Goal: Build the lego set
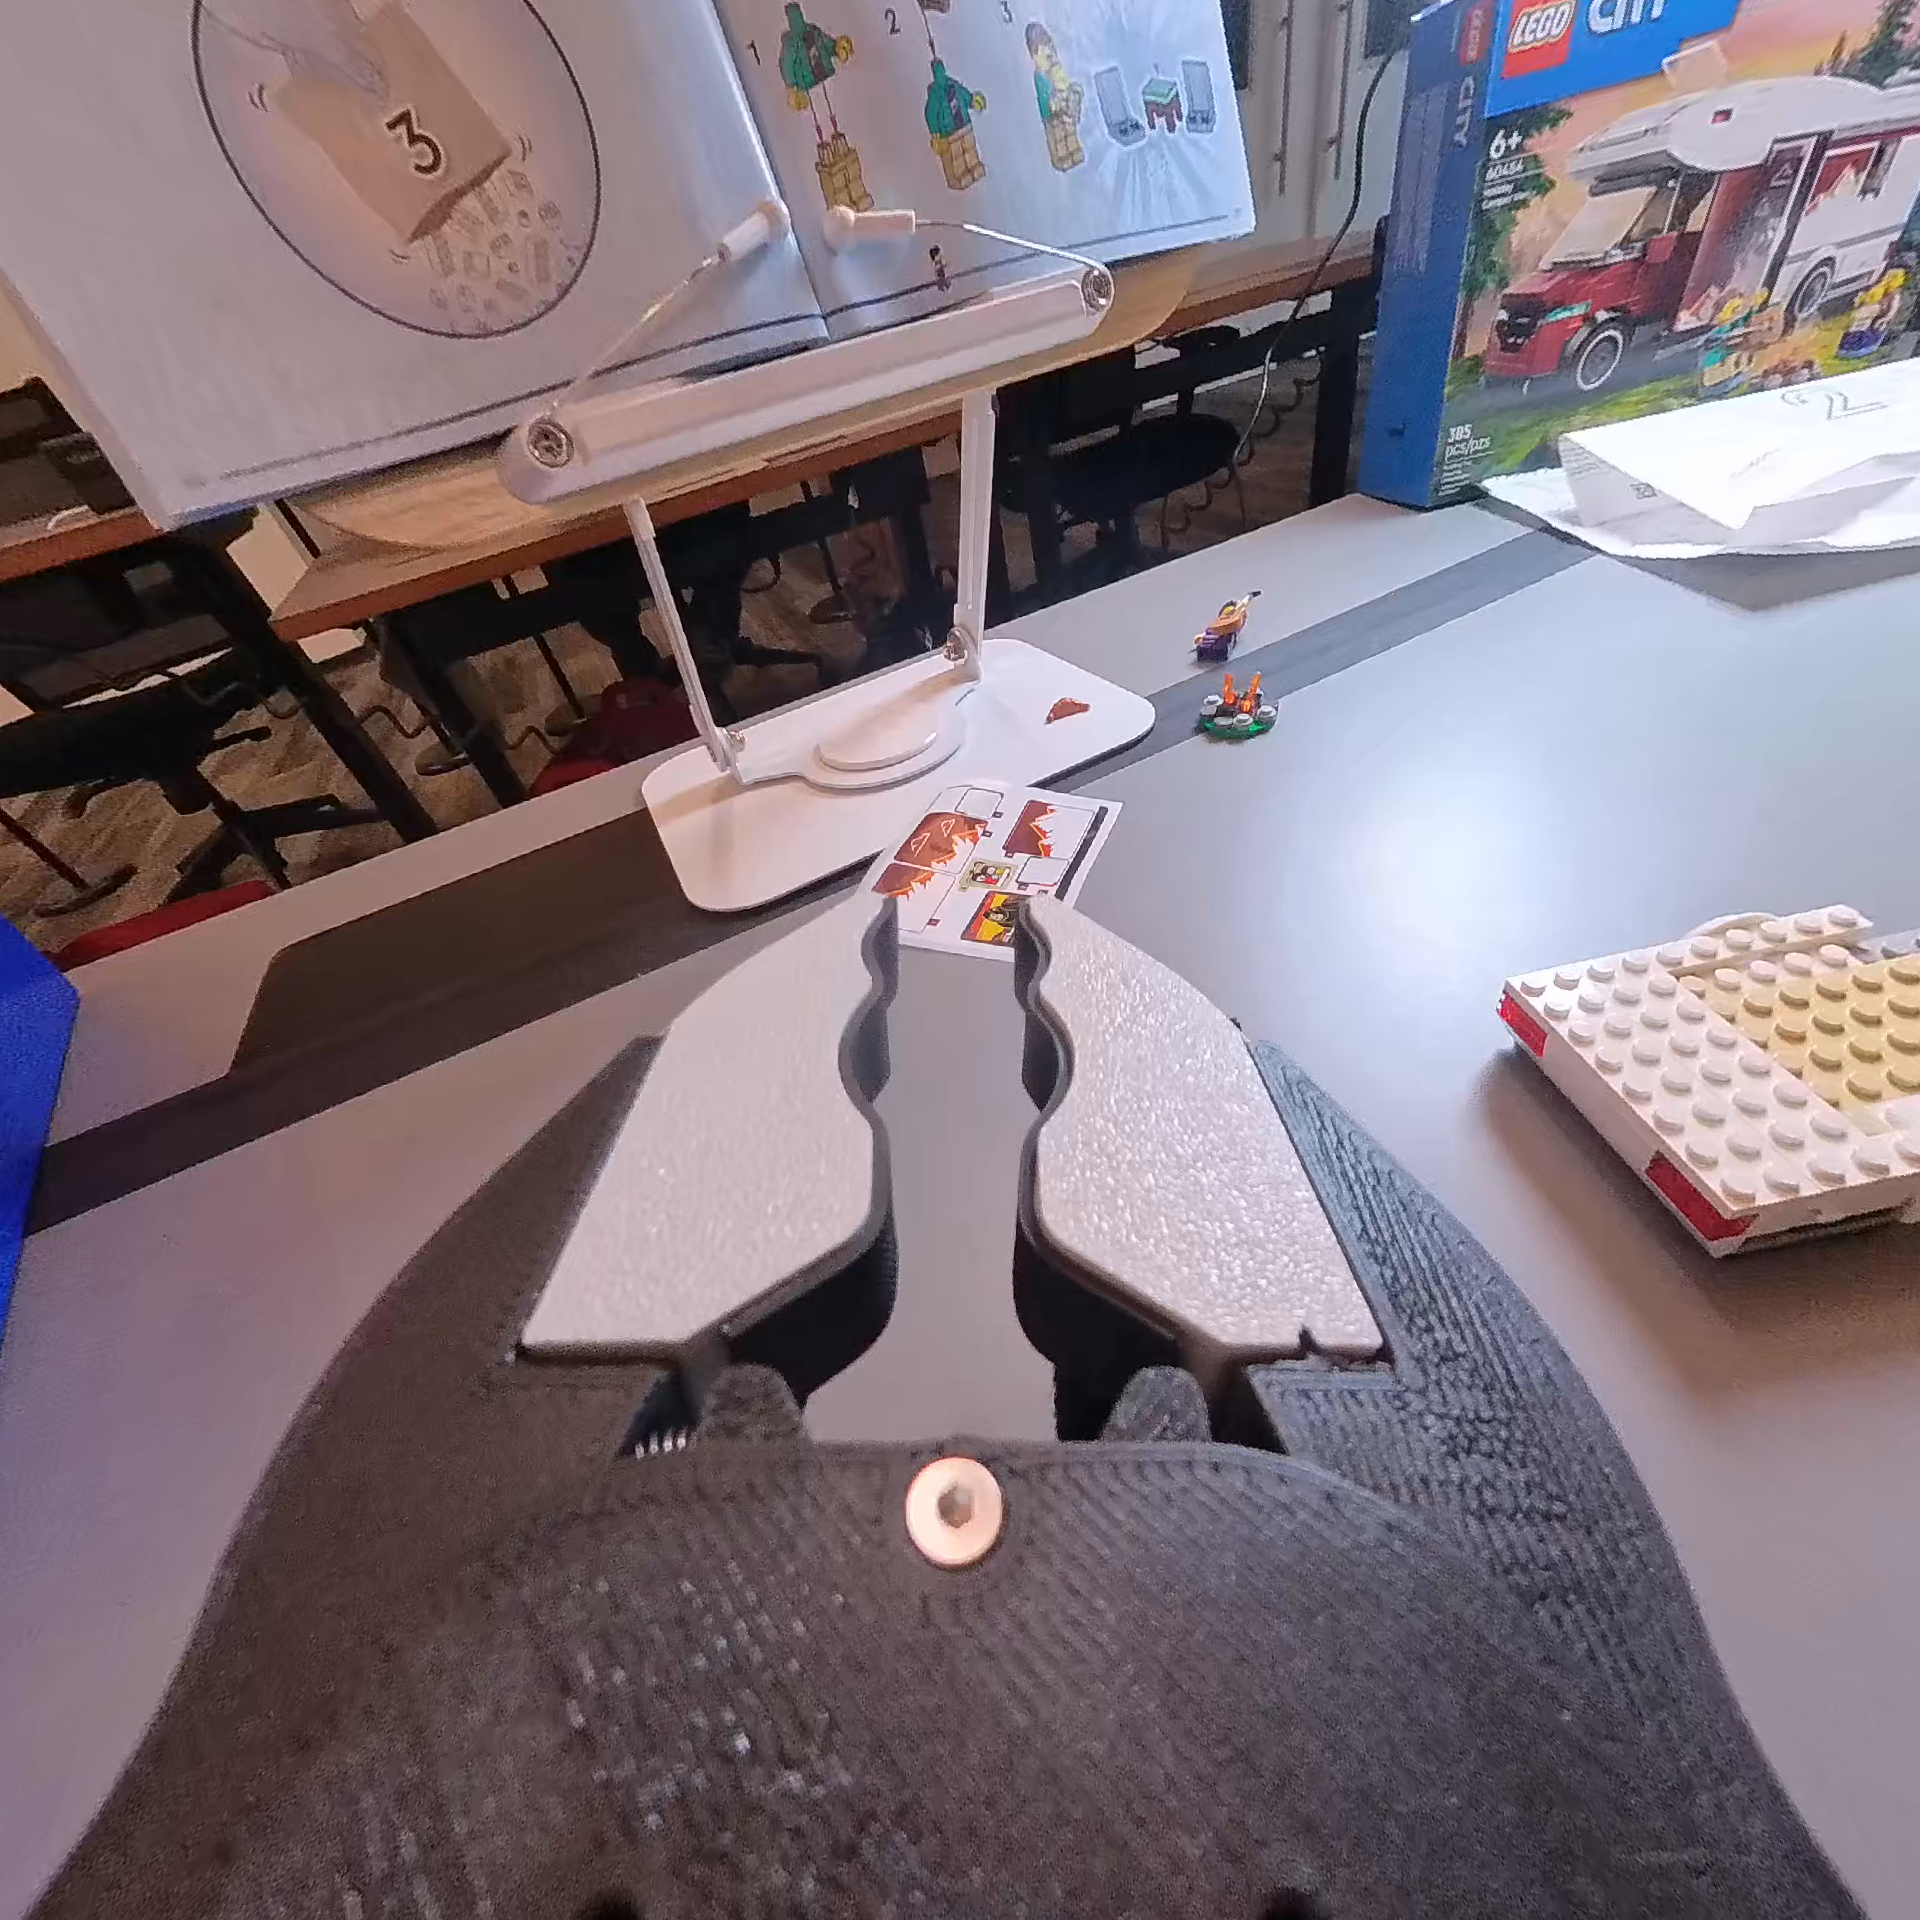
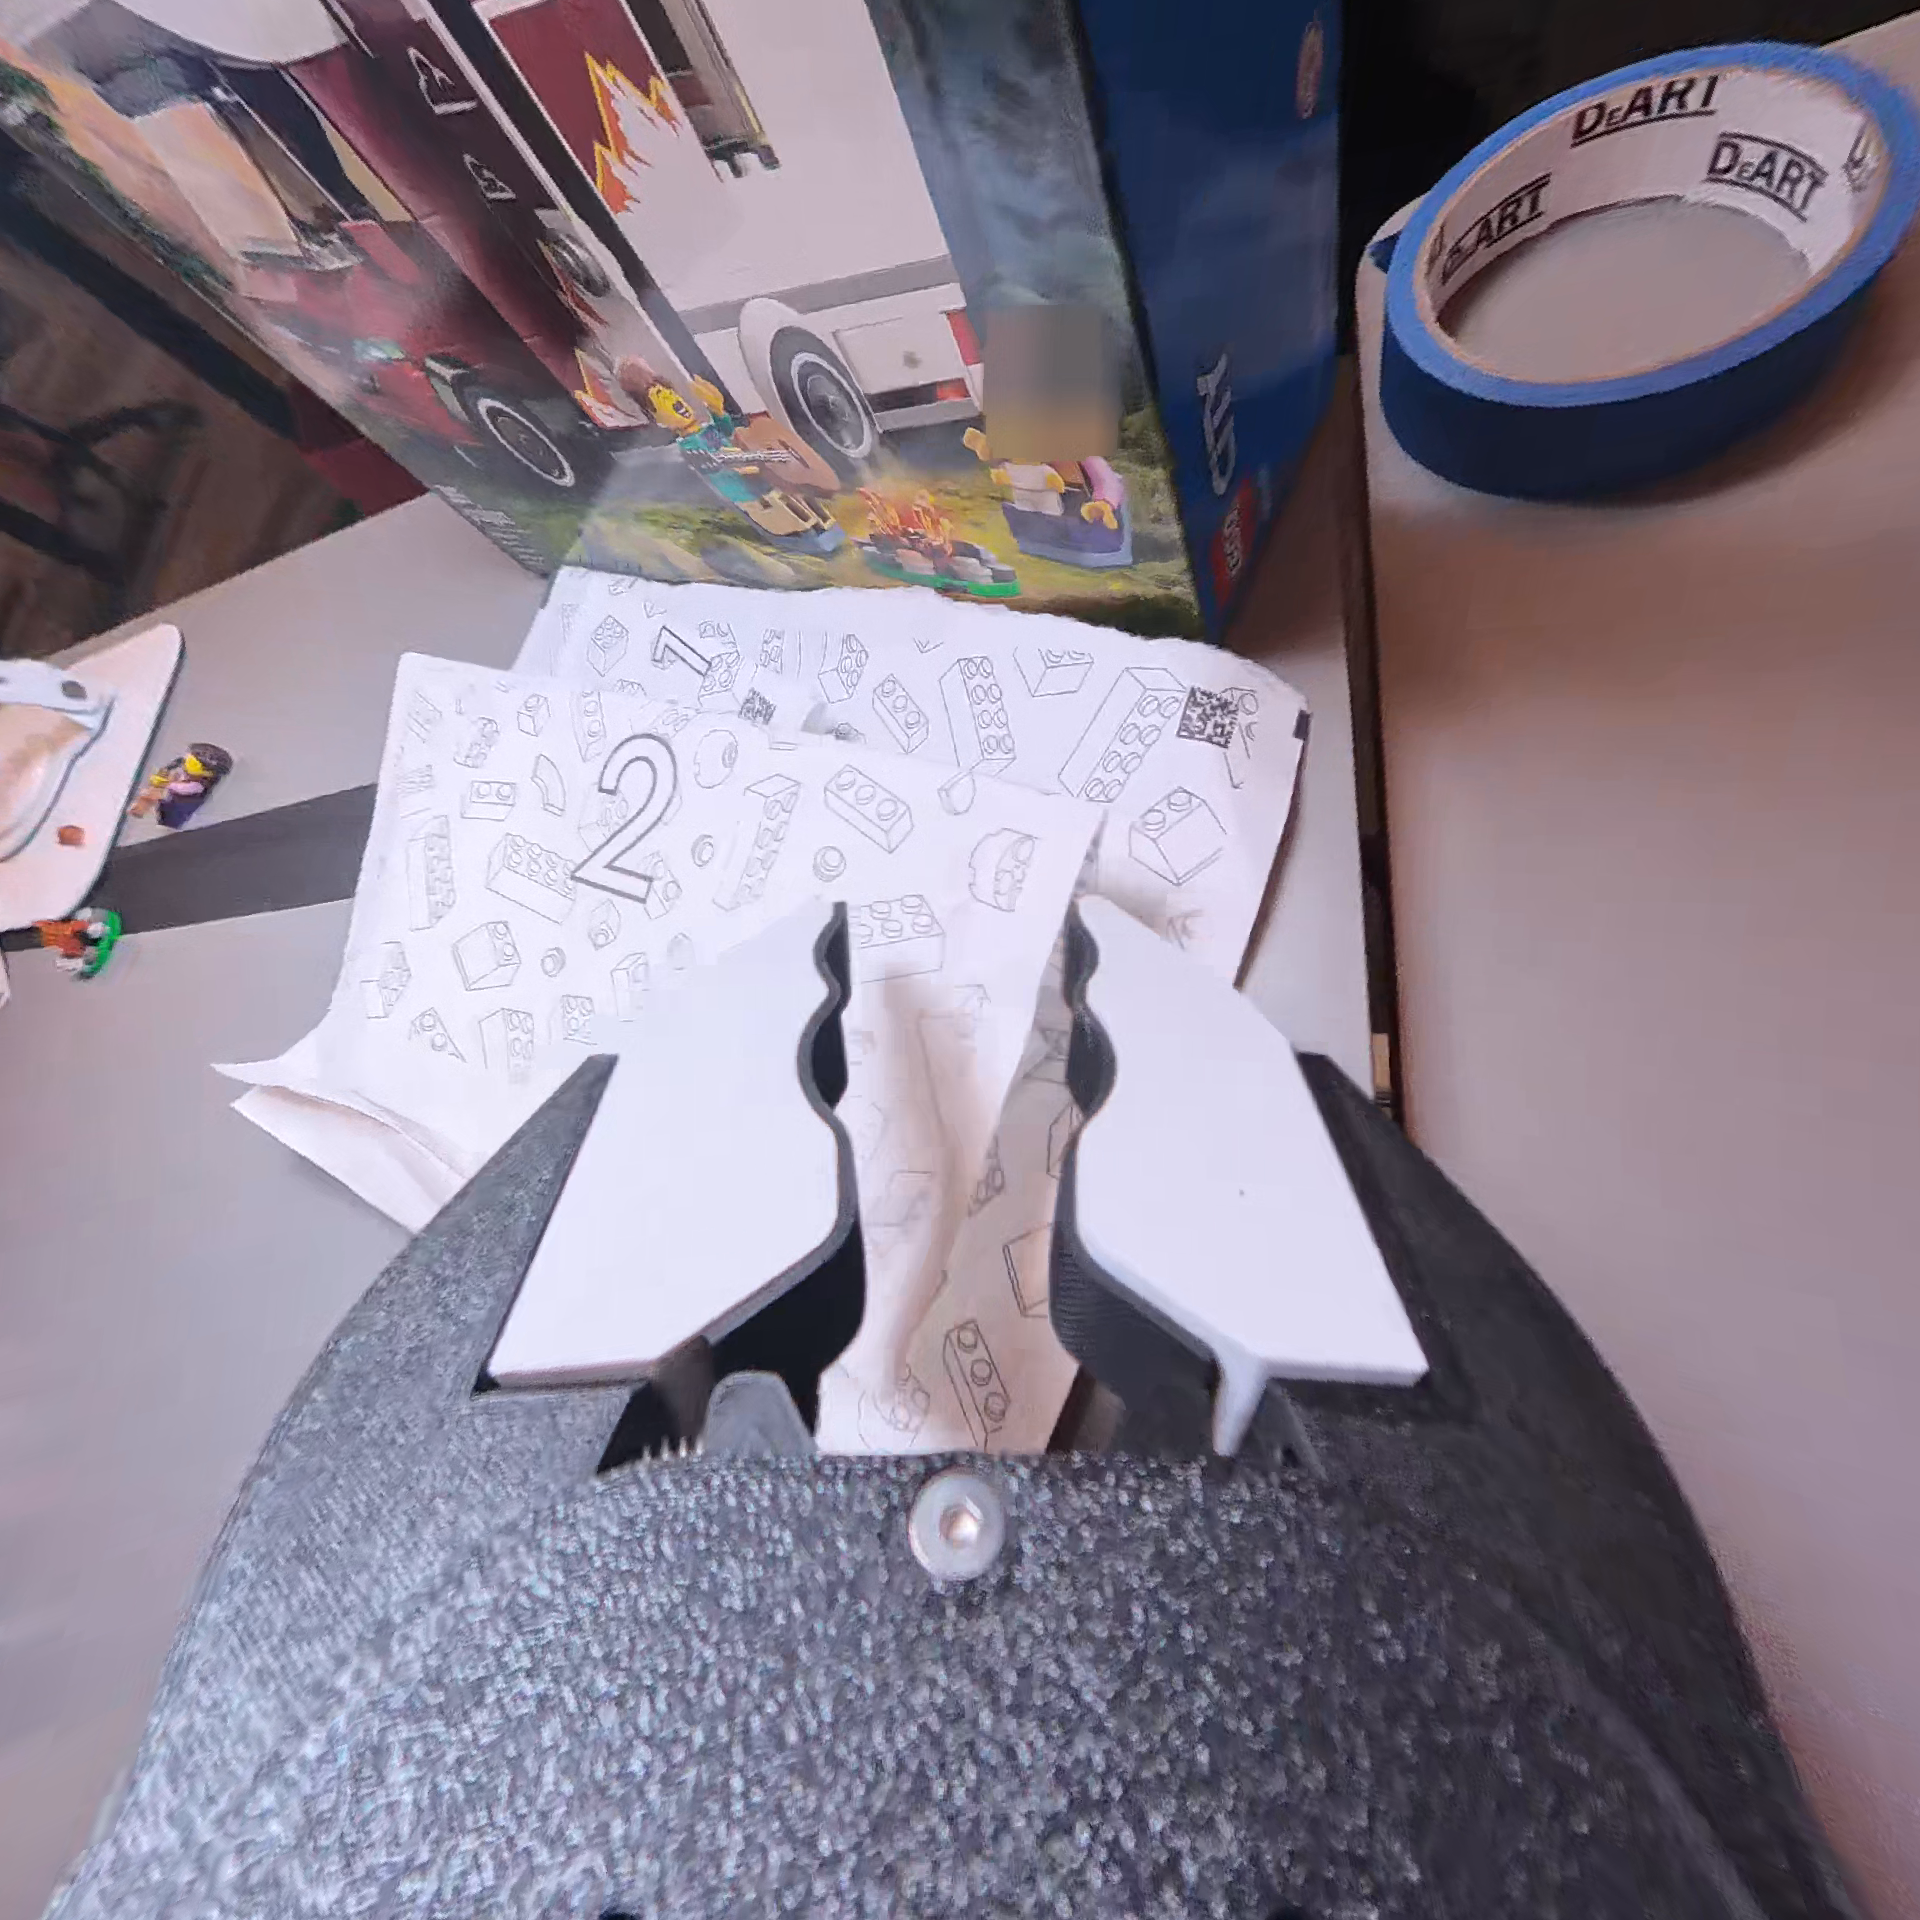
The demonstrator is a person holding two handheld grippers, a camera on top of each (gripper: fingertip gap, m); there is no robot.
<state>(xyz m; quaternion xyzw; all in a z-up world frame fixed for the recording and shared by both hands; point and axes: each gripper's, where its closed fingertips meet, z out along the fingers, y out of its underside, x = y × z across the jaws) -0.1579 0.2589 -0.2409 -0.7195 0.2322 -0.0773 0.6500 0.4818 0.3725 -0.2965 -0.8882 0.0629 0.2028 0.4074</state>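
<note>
— Left wrist view?
— The left gripper (image 1: 951,925) hangs released and empty over the grey table (image 1: 1403,831); the white plate build (image 1: 1725,1060) lies well right of its fingers, near the table's right edge.
— Right wrist view?
— The right gripper (image 2: 956,935) is spread, gripping nothing — paper bags (image 2: 727,831) lie between and beyond its fingers, before the box (image 2: 831,312).

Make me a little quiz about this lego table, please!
1. True or false: the left gripper holds a brick.
2. What lies between the right gripper's fingers? A) blue tape roll B) a paper bag C) minifigure
3. Fill in: the instruction booklet rests on a white ____.

Key: 1 false, it is empty. 2 B. 3 stand.
</note>
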